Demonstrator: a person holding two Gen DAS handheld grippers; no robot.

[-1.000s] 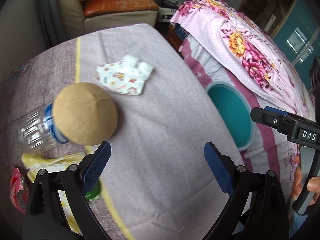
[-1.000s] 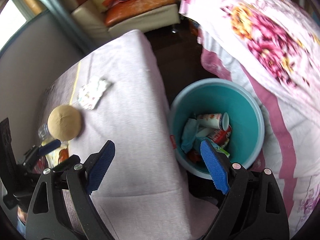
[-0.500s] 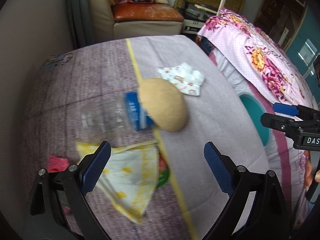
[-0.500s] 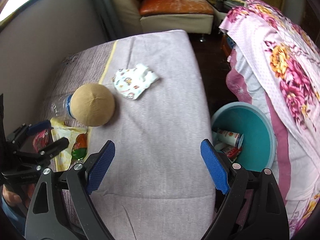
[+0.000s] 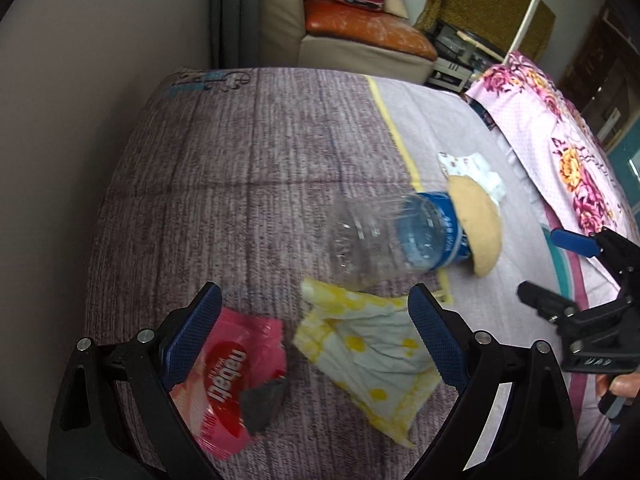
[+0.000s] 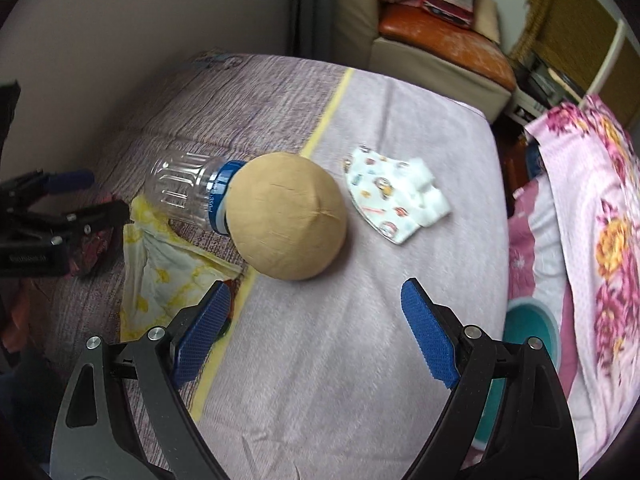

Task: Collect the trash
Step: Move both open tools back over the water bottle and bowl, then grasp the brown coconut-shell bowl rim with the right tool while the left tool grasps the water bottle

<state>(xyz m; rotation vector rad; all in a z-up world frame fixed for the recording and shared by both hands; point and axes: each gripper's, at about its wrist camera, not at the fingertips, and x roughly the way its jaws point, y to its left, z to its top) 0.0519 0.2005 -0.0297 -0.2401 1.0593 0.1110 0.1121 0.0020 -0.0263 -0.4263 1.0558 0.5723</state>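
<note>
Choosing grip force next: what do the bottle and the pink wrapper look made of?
Bottle: clear thin plastic, ribbed walls you can see through, glossy blue label band; probably crushes easily.
Pink wrapper: glossy plastic film by its shine and crinkles; a dark patch at the torn end may be the lining, but that is unclear.

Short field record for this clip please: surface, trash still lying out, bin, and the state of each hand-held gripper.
surface: purple bedspread
trash on it: clear plastic bottle, tan round lump, printed mask, yellow wrapper, pink snack packet
bottle: on its side, one end hidden by the lump
bin: teal bucket beside the bed, mostly hidden
left hand-held gripper: open, empty, above pink packet and yellow wrapper
right hand-held gripper: open, empty, over bare bedspread
</note>
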